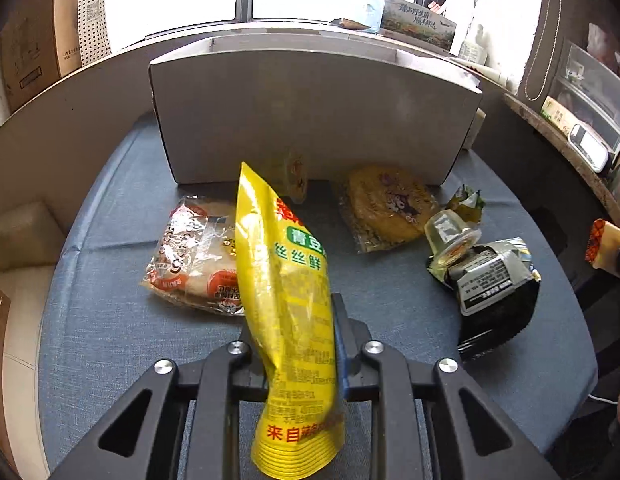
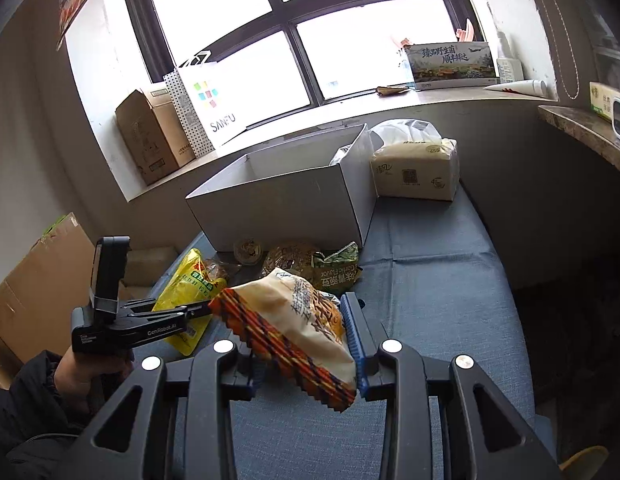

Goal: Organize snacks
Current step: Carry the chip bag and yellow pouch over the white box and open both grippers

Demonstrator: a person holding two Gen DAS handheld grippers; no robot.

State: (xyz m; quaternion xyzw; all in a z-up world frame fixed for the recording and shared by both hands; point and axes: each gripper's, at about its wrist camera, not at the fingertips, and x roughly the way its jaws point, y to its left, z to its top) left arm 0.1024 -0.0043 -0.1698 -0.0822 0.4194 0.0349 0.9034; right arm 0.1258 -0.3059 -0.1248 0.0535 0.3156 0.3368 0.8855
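Observation:
My left gripper (image 1: 296, 344) is shut on a tall yellow snack bag (image 1: 286, 280), held upright above the blue cloth. The right wrist view shows that same gripper (image 2: 206, 308) and bag (image 2: 186, 284) at the left, with a hand on the handle. My right gripper (image 2: 300, 344) is shut on a cream bag with an orange striped edge (image 2: 294, 320). An open white box (image 2: 278, 200) stands behind. On the cloth before it lie a rice cracker pack (image 1: 194, 256), a round cake pack (image 1: 385, 204), a jelly cup (image 1: 449, 236), a black bowl (image 1: 493, 300) and a green pack (image 2: 337, 268).
A tissue pack (image 2: 413, 172) sits right of the box with a white plastic bag behind it. Cardboard boxes (image 2: 150, 136) and a paper bag (image 2: 206, 100) stand on the windowsill at the left. A stone ledge (image 2: 581, 128) runs along the right. More cardboard (image 2: 38, 280) stands left of the table.

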